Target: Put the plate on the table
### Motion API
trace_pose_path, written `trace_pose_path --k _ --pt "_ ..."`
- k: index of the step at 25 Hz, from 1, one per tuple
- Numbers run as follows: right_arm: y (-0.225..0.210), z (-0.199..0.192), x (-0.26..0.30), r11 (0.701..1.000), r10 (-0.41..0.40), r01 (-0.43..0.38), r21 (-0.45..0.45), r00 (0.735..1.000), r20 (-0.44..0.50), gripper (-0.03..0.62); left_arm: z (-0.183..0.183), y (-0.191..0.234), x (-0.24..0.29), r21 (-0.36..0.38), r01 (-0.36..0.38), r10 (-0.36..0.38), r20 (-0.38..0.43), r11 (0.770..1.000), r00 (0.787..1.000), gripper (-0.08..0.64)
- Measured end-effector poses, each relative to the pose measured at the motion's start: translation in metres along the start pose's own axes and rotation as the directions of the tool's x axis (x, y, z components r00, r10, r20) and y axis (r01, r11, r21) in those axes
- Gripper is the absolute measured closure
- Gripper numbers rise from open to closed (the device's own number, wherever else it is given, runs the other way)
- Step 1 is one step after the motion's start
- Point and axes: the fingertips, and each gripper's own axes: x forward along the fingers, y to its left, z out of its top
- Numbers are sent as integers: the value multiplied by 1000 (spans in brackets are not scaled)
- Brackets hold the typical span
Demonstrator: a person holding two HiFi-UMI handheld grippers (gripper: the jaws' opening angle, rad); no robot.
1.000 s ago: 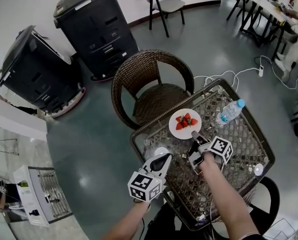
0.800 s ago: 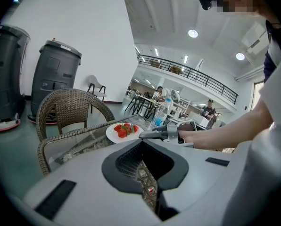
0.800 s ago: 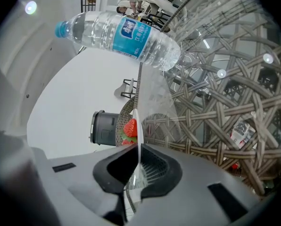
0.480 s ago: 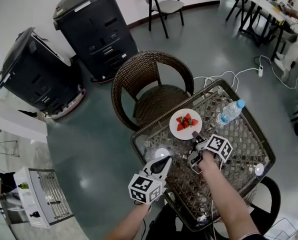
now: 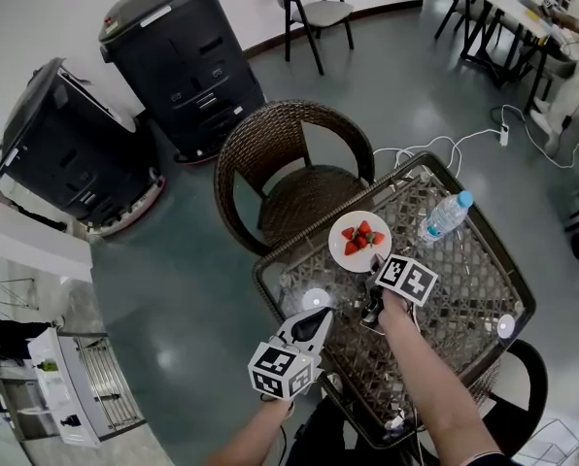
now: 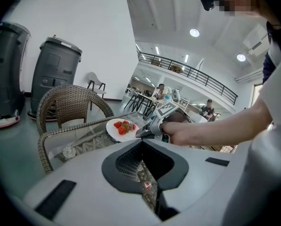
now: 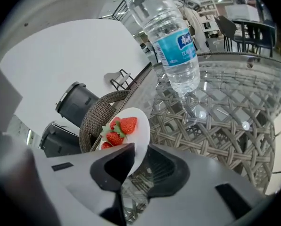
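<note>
A white plate (image 5: 359,244) with several strawberries rests on the glass-topped wicker table (image 5: 464,284), near its far-left edge. My right gripper (image 5: 377,268) is at the plate's near rim. In the right gripper view the plate (image 7: 136,124) has its rim between the jaws of the right gripper (image 7: 136,150). Those jaws are opening, with a gap showing beside the rim. My left gripper (image 5: 320,313) hovers over the table's left edge, shut and holding nothing. The left gripper view shows the plate (image 6: 120,129) ahead, with the right gripper (image 6: 143,133) at it.
A clear water bottle (image 5: 445,216) lies right of the plate. A small round disc (image 5: 314,297) sits on the table near the left gripper. A brown wicker chair (image 5: 289,163) stands behind the table. Two black bins (image 5: 183,56) are further back, and white cables (image 5: 445,149) cross the floor.
My right gripper has shifted a little left and toward the plate's rim. The plate stays where it was on the table. My left gripper has barely moved.
</note>
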Motion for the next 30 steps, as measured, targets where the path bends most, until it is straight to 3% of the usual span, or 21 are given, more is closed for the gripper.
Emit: trace_pose_path --k 5,9,15,17,19,22,24,30 --pt "0 2 2 991 -86 87 -105 996 14 509 -1 -1 -2 -6 0 0 -1 1000 1000 554" --pt "-2 5 0 958 -185 194 -212 981 62 483 -2 -1 -9 -14 -6 6 2 1000 1000 554" --pt "-3 15 -11 939 -170 199 -280 978 123 483 -2 1 -18 -18 -10 10 11 1000 1000 554" --pt "6 21 -24 936 -90 131 -326 986 139 485 2 -2 -17 -14 -4 4 19 1000 1000 554" --pt "28 24 -45 913 67 -2 -408 987 144 486 10 -8 -17 -3 8 -8 32 1000 999 554" --pt "58 30 -91 840 265 -141 -523 949 169 539 28 -25 -16 24 33 -35 57 999 998 554" --pt "71 32 -121 807 339 -191 -558 924 174 588 42 -38 -18 56 46 -50 77 997 996 554" --pt "100 28 -208 715 499 -296 -633 850 166 588 78 -91 -31 137 100 -118 134 986 984 554"
